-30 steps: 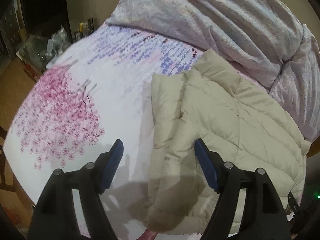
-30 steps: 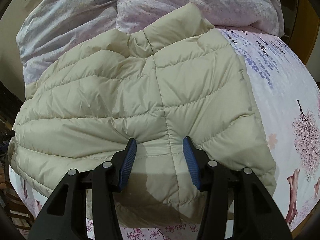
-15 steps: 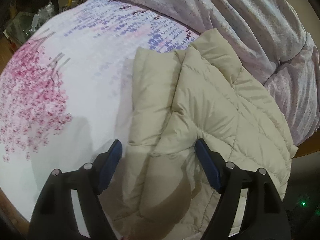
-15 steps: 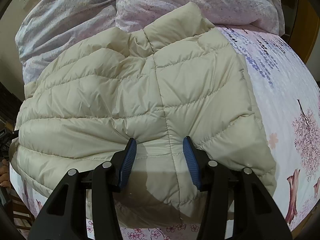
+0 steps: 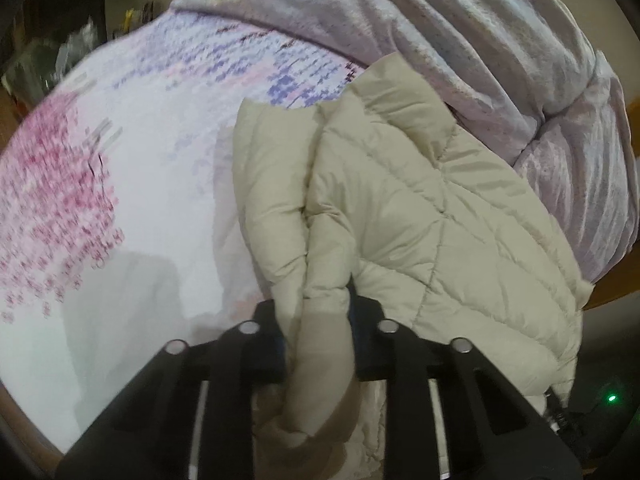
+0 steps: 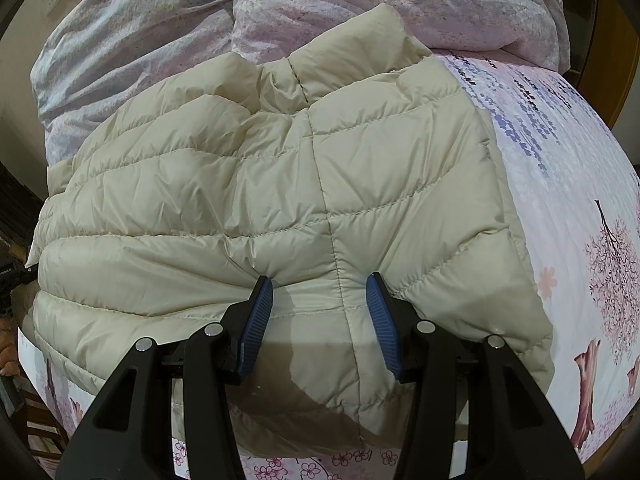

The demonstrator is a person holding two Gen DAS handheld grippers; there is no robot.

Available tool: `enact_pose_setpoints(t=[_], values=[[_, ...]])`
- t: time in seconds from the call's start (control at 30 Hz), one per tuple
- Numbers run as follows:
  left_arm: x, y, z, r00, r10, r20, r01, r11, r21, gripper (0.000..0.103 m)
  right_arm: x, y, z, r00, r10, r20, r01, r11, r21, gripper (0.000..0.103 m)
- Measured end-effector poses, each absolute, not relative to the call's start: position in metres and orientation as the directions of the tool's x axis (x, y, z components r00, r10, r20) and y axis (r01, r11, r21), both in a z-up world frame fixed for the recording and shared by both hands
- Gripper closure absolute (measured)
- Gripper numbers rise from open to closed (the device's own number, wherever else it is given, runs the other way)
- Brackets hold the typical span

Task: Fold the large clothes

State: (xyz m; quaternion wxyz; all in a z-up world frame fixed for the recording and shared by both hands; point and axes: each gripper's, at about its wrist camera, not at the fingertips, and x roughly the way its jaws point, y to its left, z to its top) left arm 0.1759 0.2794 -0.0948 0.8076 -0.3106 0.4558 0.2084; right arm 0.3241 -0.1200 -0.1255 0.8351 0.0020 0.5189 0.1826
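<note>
Left wrist view: the left claw (image 5: pixel 318 344) is clenched on a puffy fold of the cream quilted jacket (image 5: pixel 420 216), at the jacket's outer edge, where a narrow folded-over strip runs along the garment. To the side of that edge the bed sheet (image 5: pixel 152 168) lies bare and wide, printed with pink blossoms and purple marks, giving open room across the mattress up to its rounded edge. Beyond the jacket's collar end a crumpled lilac duvet (image 5: pixel 460 28) is heaped, closing off that side.

Right wrist view: the right claw (image 6: pixel 320 320) stands half spread over the jacket's near hem, its blue ribbed pads (image 6: pixel 256 320) resting against the fabric without pinching it; it grasps nothing. Sheet shows past the jacket's right edge, with a printed tree (image 6: pixel 612 264).

Compared with a second ago, the left claw's jaws have just been closing, from wide apart over the sheet and jacket edge to a grip with fabric bunched between them. The right claw's view is unchanged.

The jacket is smooth, slightly glossy shell fabric stitched into padded bands, lying flat on the bed; the duvet is soft and creased.
</note>
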Motion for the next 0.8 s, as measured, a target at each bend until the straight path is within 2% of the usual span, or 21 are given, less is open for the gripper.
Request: enact_pose_setpoints(t=[0.1, 0.3, 0.8], values=[[0.181, 0.269, -0.081, 0.488, 0.117, -0.865, -0.610, 0.755, -0.242, 0.087, 0.324, -0.120, -0.126, 0.391, 0.311, -0.866, -0.304, 0.932, 0.197, 0.052], [0.184, 0.252, -0.050, 0.526, 0.171, -0.833, -0.579, 0.789, -0.203, 0.089, 0.324, -0.121, -0.126, 0.385, 0.321, -0.865, -0.308, 0.928, 0.208, 0.052], [0.205, 0.170, 0.036, 0.664, 0.122, -0.738, -0.420, 0.877, -0.233, 0.089, 0.327, -0.125, -0.128, 0.363, 0.355, -0.862, -0.327, 0.914, 0.239, 0.052]])
